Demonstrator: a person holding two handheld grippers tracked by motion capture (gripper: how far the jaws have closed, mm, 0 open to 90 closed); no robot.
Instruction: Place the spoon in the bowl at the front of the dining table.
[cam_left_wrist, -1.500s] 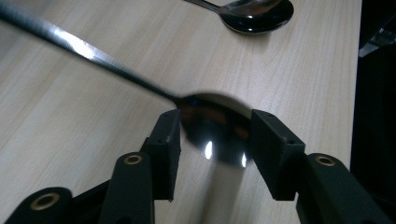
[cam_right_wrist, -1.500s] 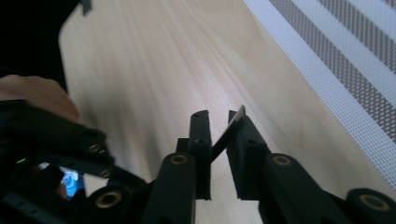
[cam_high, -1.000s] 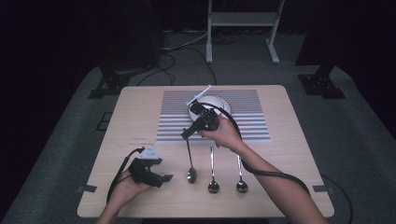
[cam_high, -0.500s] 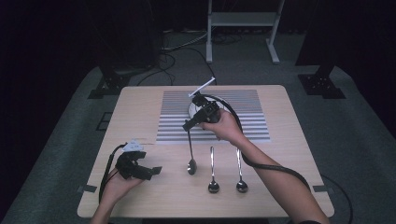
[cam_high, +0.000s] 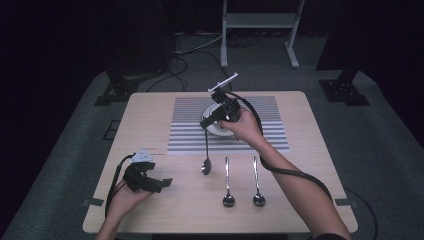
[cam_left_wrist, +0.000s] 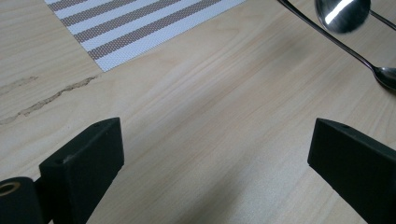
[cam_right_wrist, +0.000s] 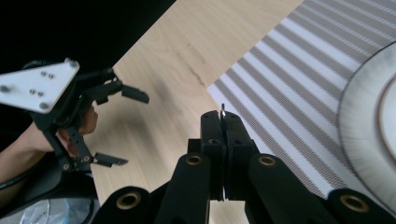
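Your right black claw (cam_high: 214, 116) is clamped on the thin end of a long shiny metal spoon (cam_high: 206, 150), which hangs straight down beside the white round plate (cam_high: 218, 129) on the striped mat (cam_high: 270, 120). Your left claw (cam_high: 159, 183) rests wide apart, nearer the spoon's bowl. No writing can be read.

The right hand (cam_high: 245, 124) hides much of the plate (cam_high: 214, 127) (white, round); the right claw (cam_right_wrist: 223, 122) covers the spoon's handle tip.
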